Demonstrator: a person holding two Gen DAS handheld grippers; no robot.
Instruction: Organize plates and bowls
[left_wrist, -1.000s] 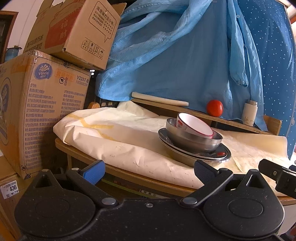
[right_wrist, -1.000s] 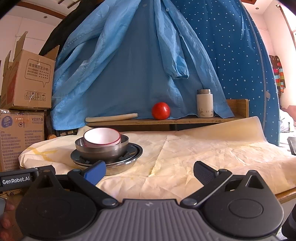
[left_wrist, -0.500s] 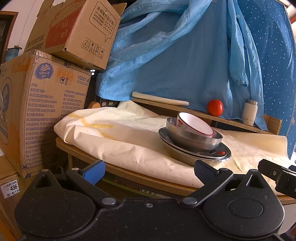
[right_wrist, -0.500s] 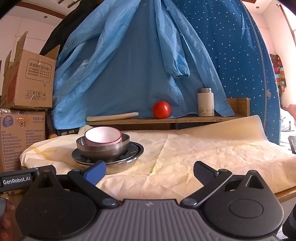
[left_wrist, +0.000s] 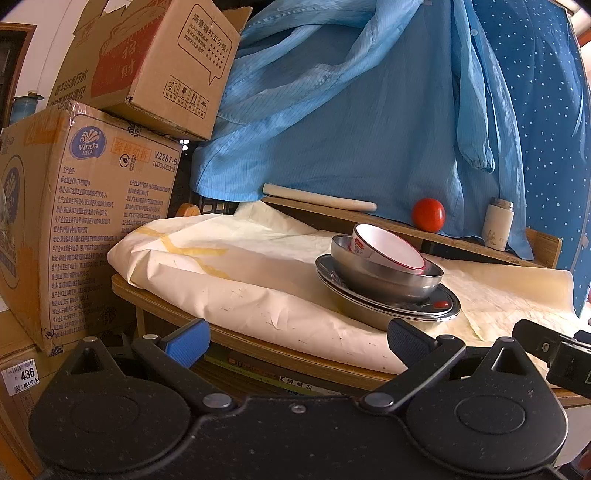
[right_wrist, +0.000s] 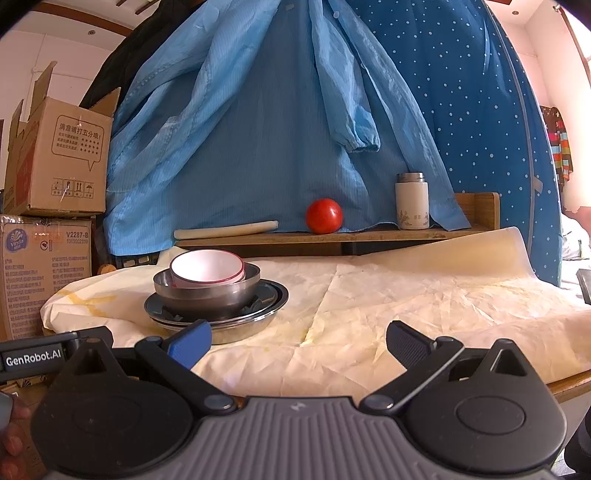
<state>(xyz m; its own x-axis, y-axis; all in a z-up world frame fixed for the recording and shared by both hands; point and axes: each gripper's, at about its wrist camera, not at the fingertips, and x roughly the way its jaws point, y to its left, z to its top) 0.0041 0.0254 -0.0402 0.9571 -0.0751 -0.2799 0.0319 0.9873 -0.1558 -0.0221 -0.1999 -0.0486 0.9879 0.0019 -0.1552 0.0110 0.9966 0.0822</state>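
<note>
Steel plates (right_wrist: 216, 317) and bowl (right_wrist: 207, 291) sit nested with a white bowl (right_wrist: 207, 267) on top, left of centre; stacking looks finished. Left tongs (left_wrist: 295, 339) and right tongs (right_wrist: 297, 341) gape wide, empty.

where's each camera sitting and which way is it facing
Left wrist: on the left gripper, below the table's left front edge, facing right toward the dish stack; its open fingers and part of the other gripper show.
Right wrist: on the right gripper at the table's front, facing the shelf; its open fingers and a fingertip at lower left show.
Shared: the stack, the tomato, the flask, the cartons.
</note>
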